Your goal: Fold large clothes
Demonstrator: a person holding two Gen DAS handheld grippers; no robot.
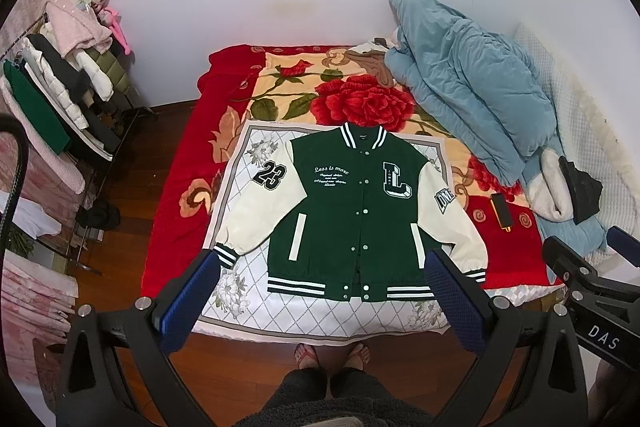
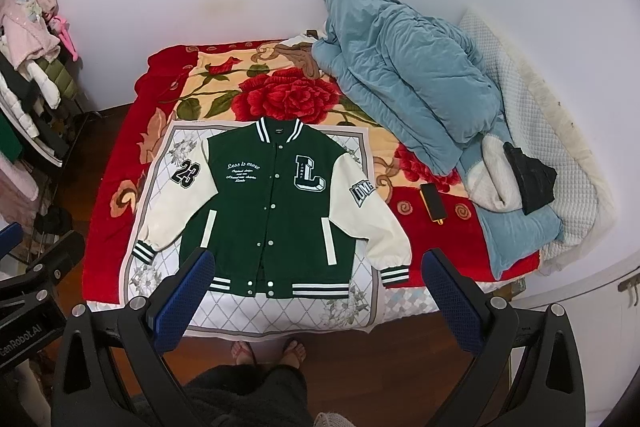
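On the bed, under a red rose blanket, a green varsity jacket lies flat and buttoned on a white cloth against a pale wall. A blue quilt is heaped at two o'clock, a clothes rack at nine. The left gripper and right gripper hover wide apart, empty. The person's feet show; the body is cut off.

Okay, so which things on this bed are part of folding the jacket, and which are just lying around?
For the job:
green and cream jacket, spread flat, snapped shut
white mat under it
left gripper and right gripper, both open, holding nothing

Just lying about:
blue duvet
black phone
clothes rack
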